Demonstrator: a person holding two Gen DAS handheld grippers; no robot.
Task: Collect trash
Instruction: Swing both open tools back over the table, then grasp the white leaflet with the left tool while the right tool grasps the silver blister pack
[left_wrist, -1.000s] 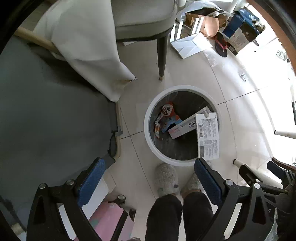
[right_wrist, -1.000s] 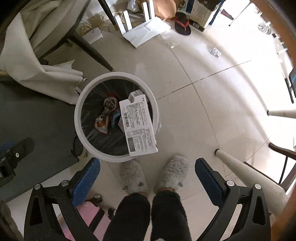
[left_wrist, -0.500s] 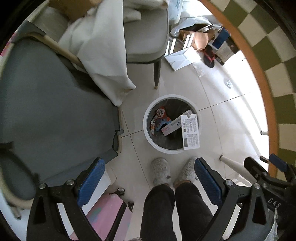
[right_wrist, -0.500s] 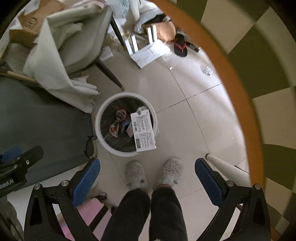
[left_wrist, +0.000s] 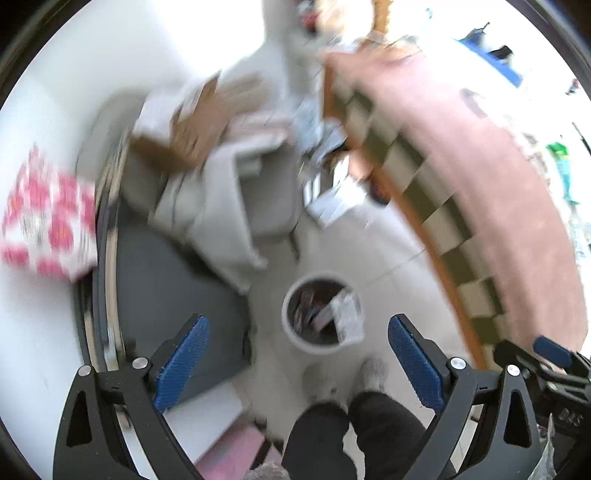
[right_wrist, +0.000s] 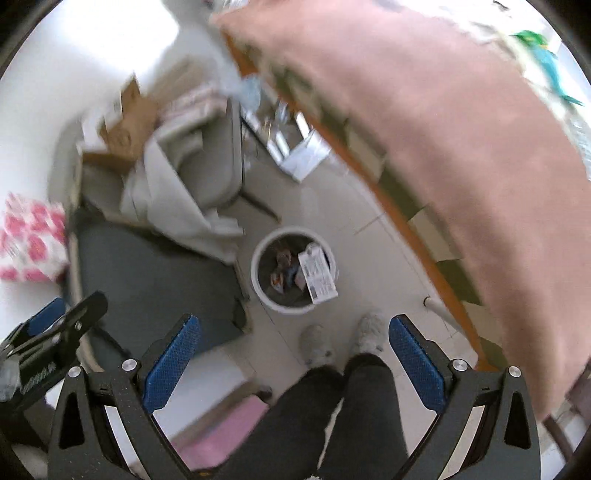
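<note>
Both tongs have risen well away from the floor since a second ago, so the white bin that filled the middle of each view now looks small and far below, and the pictures are smeared by motion. Left tongs (left_wrist: 298, 363) stand wide open, blue pads apart, holding nothing. Right tongs (right_wrist: 295, 362) are likewise spread and empty. Between each pair of pads show the person's dark trousers and grey fluffy slippers (right_wrist: 341, 341), standing just beside the bin (right_wrist: 258, 280) on pale floor tiles. Inside the bin lies the trash already dropped: a white printed carton (right_wrist: 317, 273) leaning on the rim at the right, with colourful wrappers (right_wrist: 280, 271) beside it. To the left of the bin is a dark grey mat, and behind it a chair draped with white cloth (right_wrist: 177, 206); a brown cardboard box (right_wrist: 122, 125) sits farther back. On the right a table with a pink top (right_wrist: 461, 155) and checked edge curves across the view, and green and blue items (right_wrist: 543, 55) lie blurred at its far side. By the look of it, one drop is finished and the search for the next piece is under way; the next move calls for swinging toward the table or the floor litter and lowering open tongs around an item.
</note>
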